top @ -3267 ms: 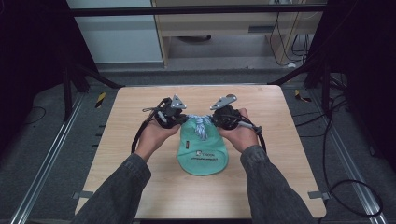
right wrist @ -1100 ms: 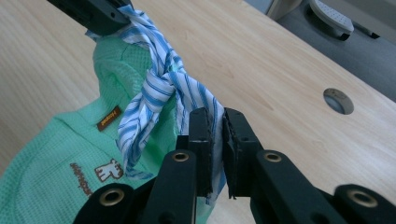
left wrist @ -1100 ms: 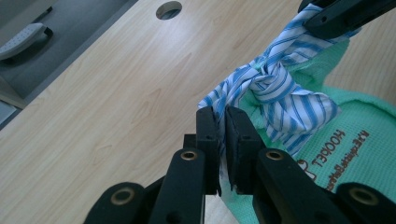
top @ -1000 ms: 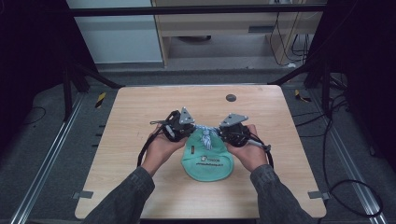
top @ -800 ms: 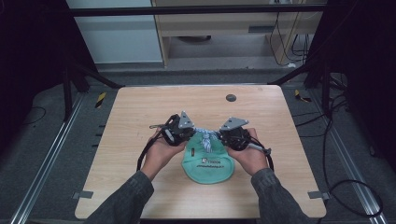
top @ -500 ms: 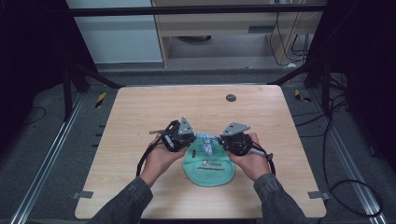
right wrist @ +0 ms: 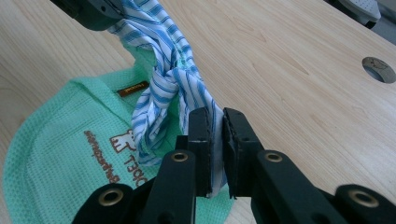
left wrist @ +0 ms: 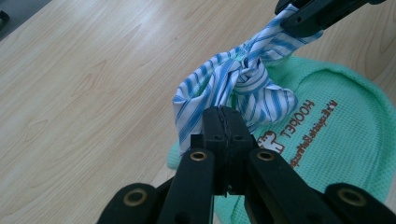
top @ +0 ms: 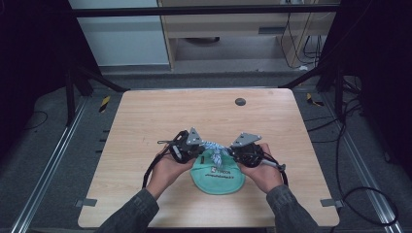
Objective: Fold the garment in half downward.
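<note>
My jaws were clamped tight on both sides, the left gripper point(left wrist: 223, 122) having just finished closing, each pinching one end of the blue-striped cloth strips point(left wrist: 233, 88). The wooden table point(top: 145, 126) spread widest beneath me, and on it, toward six o'clock, lay the green bib point(top: 218, 174). The strips' knot point(right wrist: 170, 77) hung at the bib's twelve o'clock edge, between the left gripper and my right gripper point(right wrist: 217, 128).
</note>
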